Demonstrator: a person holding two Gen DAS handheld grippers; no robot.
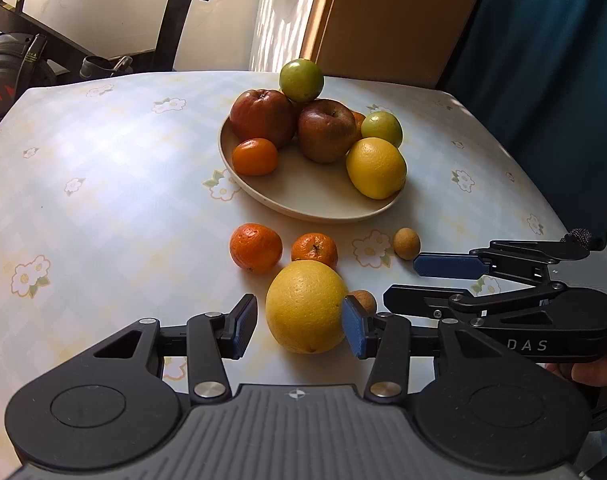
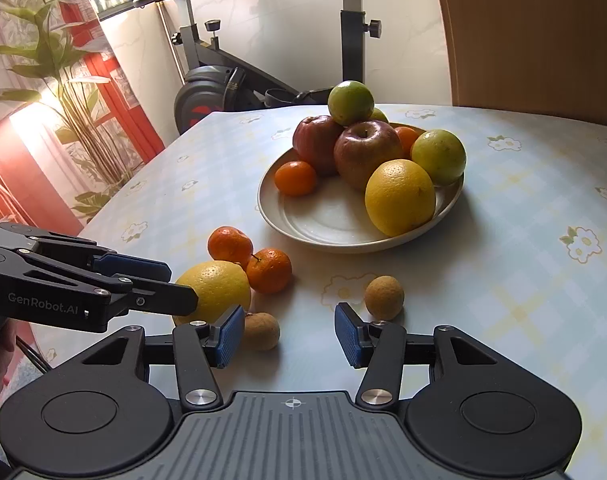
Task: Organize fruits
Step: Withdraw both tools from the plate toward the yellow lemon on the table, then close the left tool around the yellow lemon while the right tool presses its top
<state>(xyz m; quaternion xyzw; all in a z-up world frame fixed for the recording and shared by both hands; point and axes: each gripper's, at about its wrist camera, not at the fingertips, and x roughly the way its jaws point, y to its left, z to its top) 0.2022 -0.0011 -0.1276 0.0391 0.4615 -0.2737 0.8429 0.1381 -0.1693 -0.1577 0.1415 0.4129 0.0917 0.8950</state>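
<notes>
Pale blue-and-yellow checked tablecloth w/ white flower prints (image 1: 103,168) covers the table, black exercise bike w/ red-marked flywheel (image 2: 207,96) stands behind it, tall green leafy plant (image 2: 63,64) by the red-framed window, wooden board (image 1: 391,20) behind.

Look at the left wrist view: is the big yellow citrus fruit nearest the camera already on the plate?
No, the yellow citrus lies on the tablecloth before the plate, between the open left claw.

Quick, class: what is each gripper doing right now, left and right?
Left gripper: open around the large yellow citrus, not gripping.
Right gripper: open, holding nothing.
</notes>
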